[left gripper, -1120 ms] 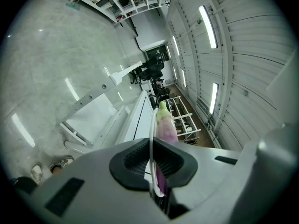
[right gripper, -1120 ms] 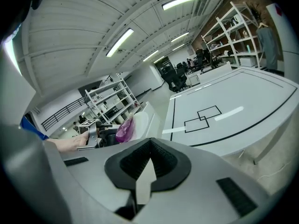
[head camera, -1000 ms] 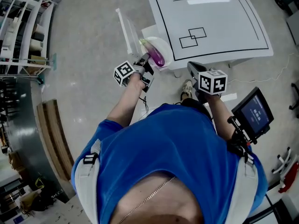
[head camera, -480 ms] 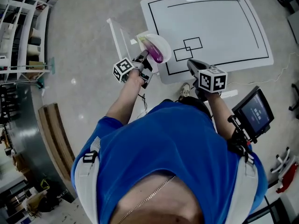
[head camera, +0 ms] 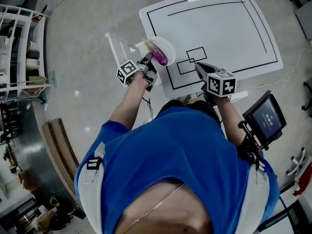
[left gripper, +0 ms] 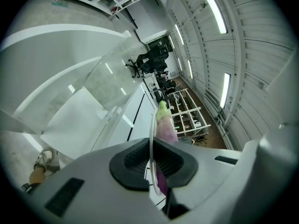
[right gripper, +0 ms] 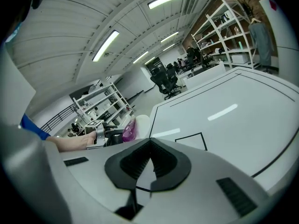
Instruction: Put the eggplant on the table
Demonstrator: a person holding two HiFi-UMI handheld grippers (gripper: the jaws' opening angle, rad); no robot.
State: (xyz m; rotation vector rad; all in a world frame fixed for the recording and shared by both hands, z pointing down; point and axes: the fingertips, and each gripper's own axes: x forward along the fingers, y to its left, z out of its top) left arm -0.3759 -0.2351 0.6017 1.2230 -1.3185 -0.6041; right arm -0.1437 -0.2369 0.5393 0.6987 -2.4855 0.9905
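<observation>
The eggplant (head camera: 157, 53) is not gripped. It only lies loose on the white plate (head camera: 168, 45), and the plate is held by one thin edge. If the plate tips, the long purple eggplant could roll off and drop to the floor (head camera: 87, 82), because the plate hangs right at the left edge of the table (head camera: 224, 28). I think the rim could also slip out of the pads (left gripper: 133, 160), since so little of it is pinched. A bump on the table edge could shake it loose too.

The left tongs (head camera: 147, 61) are squeezed tight on the plate's near rim. In the left gripper view the rim is a thin white line between the two black pads, with the eggplant just behind it, green end pointing far away. The right tongs (head camera: 199, 67) are closed with nothing in them. They hang over the near part of the table, beside the small black squares (head camera: 190, 60) drawn on it, off to the right of the plate.
</observation>
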